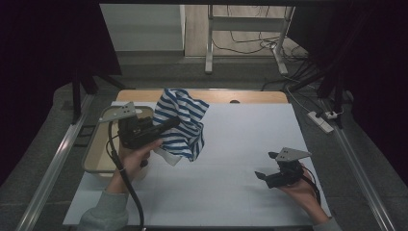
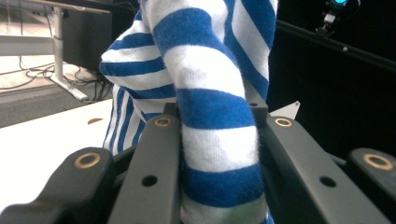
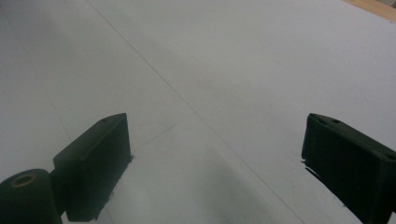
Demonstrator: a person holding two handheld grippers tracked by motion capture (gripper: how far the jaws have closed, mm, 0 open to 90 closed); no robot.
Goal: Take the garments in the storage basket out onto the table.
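Note:
A blue-and-white striped cloth (image 1: 183, 122) hangs in the air over the left part of the white table (image 1: 240, 139). My left gripper (image 1: 171, 124) is shut on it, and the fabric bunches up above the jaws and drapes below. In the left gripper view the striped cloth (image 2: 210, 93) is pinched between both black jaws. My right gripper (image 1: 266, 165) rests low at the table's right front, held by a hand. Its jaws stand wide apart in the right gripper view (image 3: 215, 154) with only bare white tabletop (image 3: 210, 70) between them.
A beige tub (image 1: 98, 149) sits at the table's left edge, under my left hand. A wooden strip (image 1: 250, 96) runs along the far edge. Beyond it stand desk legs (image 1: 209, 43), cables and a power strip (image 1: 321, 121) on the floor.

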